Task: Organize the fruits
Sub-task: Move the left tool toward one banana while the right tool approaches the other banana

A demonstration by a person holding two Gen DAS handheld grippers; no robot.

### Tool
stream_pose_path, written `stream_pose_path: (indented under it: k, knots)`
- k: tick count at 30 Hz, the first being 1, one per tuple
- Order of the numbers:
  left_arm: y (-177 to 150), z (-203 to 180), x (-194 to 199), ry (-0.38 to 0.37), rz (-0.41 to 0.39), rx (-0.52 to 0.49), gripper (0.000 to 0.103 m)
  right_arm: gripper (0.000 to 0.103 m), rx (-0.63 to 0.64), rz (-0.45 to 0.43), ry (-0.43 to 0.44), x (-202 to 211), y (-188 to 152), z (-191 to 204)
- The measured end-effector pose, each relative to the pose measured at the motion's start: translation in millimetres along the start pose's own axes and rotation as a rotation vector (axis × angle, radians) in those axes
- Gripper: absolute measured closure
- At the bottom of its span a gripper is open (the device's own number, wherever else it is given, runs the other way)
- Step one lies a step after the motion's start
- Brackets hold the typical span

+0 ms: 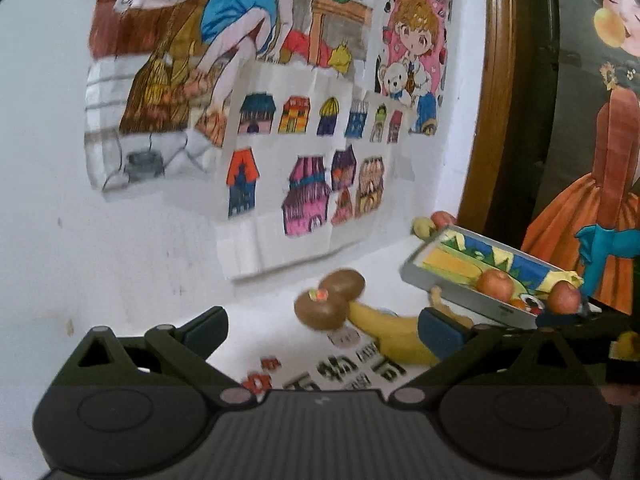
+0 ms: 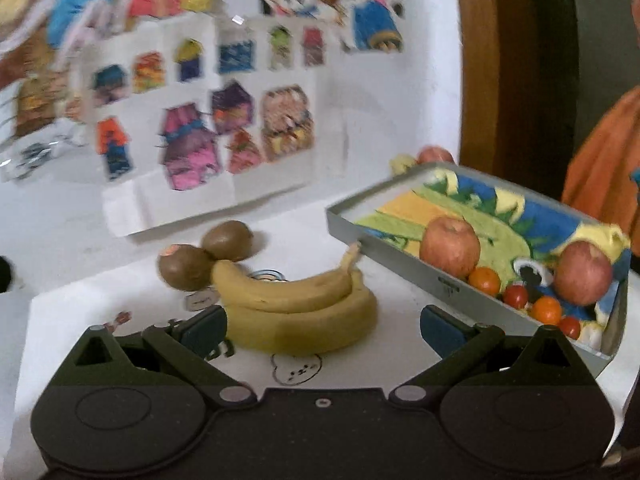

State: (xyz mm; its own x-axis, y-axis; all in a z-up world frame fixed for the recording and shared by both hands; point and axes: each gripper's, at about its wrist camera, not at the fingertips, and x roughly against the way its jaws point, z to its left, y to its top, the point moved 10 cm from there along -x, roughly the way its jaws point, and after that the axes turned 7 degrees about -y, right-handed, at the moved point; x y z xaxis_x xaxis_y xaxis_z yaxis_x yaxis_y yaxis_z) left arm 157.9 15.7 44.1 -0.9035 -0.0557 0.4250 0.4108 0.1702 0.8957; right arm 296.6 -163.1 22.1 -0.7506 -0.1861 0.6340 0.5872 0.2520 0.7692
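Two yellow bananas [image 2: 304,312] lie on the white table just beyond my right gripper [image 2: 323,330], which is open with nothing between its fingers. Two brown kiwis [image 2: 208,256] sit behind the bananas on the left. A grey tray [image 2: 400,256] lined with a colourful cloth holds two apples [image 2: 450,246], plus several small oranges and cherry tomatoes [image 2: 516,295]. In the left wrist view my left gripper [image 1: 323,334] is open and empty, with the kiwis [image 1: 330,300], a banana [image 1: 392,334] and the tray [image 1: 460,294] ahead of it.
A white wall with children's drawings [image 1: 280,120] rises right behind the table. A wooden-framed picture [image 1: 492,100] stands at the right. A pale fruit and a red fruit [image 2: 434,156] sit behind the tray's far corner. Printed paper [image 1: 340,372] covers the table.
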Motion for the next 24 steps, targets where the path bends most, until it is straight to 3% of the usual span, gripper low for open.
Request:
stream_pose_path:
  k: [9,24]
  knots:
    - [14.7,0.3,-45.3,-0.031,-0.015,-0.060,0.000,0.001,-0.063,0.119,-0.099,-65.1,2.4,-2.5]
    - [22.7,-7.6,-90.8,-0.089,-0.017,-0.110,0.000,0.001,-0.018,0.141,-0.143,-85.6,0.1,2.1]
